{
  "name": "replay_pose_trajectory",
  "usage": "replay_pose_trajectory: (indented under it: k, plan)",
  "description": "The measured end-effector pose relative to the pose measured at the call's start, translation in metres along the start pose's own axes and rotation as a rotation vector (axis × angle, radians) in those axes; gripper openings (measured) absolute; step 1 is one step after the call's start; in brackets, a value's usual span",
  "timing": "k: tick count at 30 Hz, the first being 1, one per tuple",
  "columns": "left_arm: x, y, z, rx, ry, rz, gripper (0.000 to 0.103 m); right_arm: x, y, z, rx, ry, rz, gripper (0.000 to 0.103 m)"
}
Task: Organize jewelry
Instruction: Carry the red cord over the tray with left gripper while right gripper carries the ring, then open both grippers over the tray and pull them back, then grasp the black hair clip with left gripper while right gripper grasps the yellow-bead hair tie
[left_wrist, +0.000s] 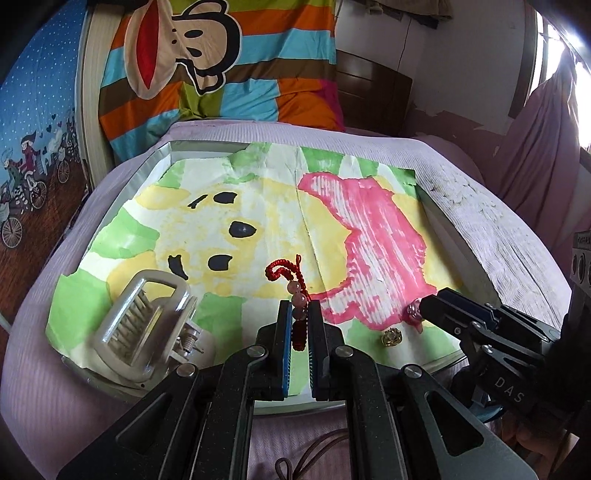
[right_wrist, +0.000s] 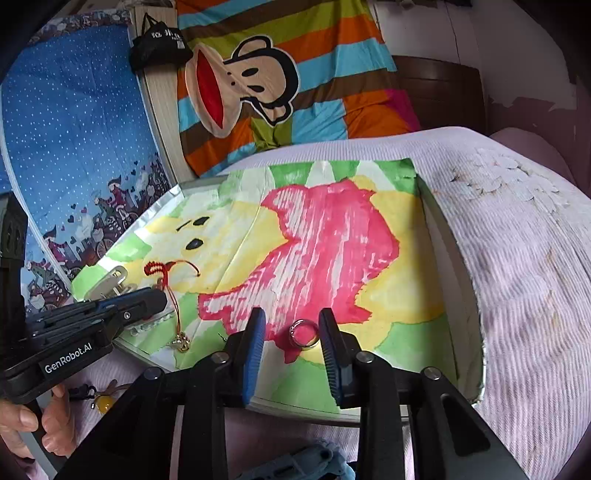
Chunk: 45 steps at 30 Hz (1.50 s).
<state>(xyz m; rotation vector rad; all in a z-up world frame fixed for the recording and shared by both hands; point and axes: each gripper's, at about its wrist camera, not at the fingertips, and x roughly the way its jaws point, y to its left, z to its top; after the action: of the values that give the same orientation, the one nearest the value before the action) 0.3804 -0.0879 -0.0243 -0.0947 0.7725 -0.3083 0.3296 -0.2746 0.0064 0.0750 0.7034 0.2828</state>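
Note:
A red braided cord with pale pink beads (left_wrist: 295, 291) is pinched in my left gripper (left_wrist: 299, 306), which is shut on it; its looped end rests on the painted paper (left_wrist: 258, 206) ahead of the fingers. In the right wrist view a silver ring (right_wrist: 303, 332) lies on the paper between the fingers of my right gripper (right_wrist: 292, 317). That gripper is open, and the ring sits nearer the right-hand finger. A small gold charm (right_wrist: 181, 343) hangs on a thin red string by the tray's front edge.
The paper lines a shallow silver-rimmed tray (right_wrist: 476, 306) on a lilac bedspread. A cream claw hair clip (left_wrist: 147, 325) stands at the tray's front left corner. A yellow bead (right_wrist: 101, 402) lies on the bed beside a person's hand (right_wrist: 33, 424). A striped pillow (left_wrist: 221, 66) lies behind.

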Motion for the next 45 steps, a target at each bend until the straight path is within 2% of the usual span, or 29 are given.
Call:
replay_pose_trajectory:
  k: [2, 6, 7, 10, 11, 13, 16, 18, 19, 25, 32, 34, 36, 45]
  plan:
    - [-0.005, 0.001, 0.000, -0.011, -0.004, 0.010, 0.010, -0.013, -0.001, 0.000, 0.012, -0.036, -0.006, 0.038]
    - [-0.028, 0.003, -0.005, -0.044, -0.082, 0.012, 0.038, -0.042, 0.001, -0.001, 0.024, -0.122, -0.020, 0.053]
    - [-0.035, 0.003, -0.006, -0.050, -0.105, 0.015, 0.041, -0.048, 0.002, -0.002, 0.025, -0.140, -0.021, 0.056]
    - [-0.058, 0.002, -0.007, -0.069, -0.163, 0.012, 0.044, -0.069, 0.007, -0.007, 0.016, -0.203, -0.029, 0.073]
    - [-0.067, 0.002, -0.008, -0.072, -0.182, 0.017, 0.047, -0.076, 0.010, -0.009, 0.009, -0.227, -0.031, 0.075]
    - [-0.084, 0.001, -0.010, -0.073, -0.227, 0.034, 0.068, -0.091, 0.015, -0.015, -0.007, -0.273, -0.035, 0.081]
    - [-0.113, 0.000, -0.015, -0.075, -0.303, 0.041, 0.079, -0.110, 0.021, -0.022, -0.021, -0.341, -0.036, 0.089]
    - [-0.129, 0.000, -0.020, -0.083, -0.334, 0.041, 0.086, -0.119, 0.023, -0.025, -0.021, -0.379, -0.025, 0.101]
    - [-0.136, 0.000, -0.022, -0.087, -0.347, 0.046, 0.090, -0.124, 0.024, -0.028, -0.022, -0.399, -0.020, 0.103]
    - [-0.168, -0.003, -0.039, -0.076, -0.398, 0.087, 0.090, -0.151, 0.032, -0.042, -0.036, -0.487, -0.006, 0.103]
    - [-0.193, -0.007, -0.063, -0.044, -0.447, 0.107, 0.091, -0.167, 0.044, -0.056, -0.071, -0.539, -0.009, 0.103]
    - [-0.200, -0.007, -0.069, -0.033, -0.460, 0.114, 0.097, -0.172, 0.047, -0.059, -0.079, -0.553, -0.007, 0.103]
    - [-0.207, -0.008, -0.076, -0.024, -0.477, 0.123, 0.098, -0.174, 0.049, -0.062, -0.081, -0.562, -0.006, 0.103]
    - [-0.233, 0.003, -0.091, -0.018, -0.472, 0.122, 0.098, -0.189, 0.056, -0.076, -0.089, -0.605, 0.012, 0.103]
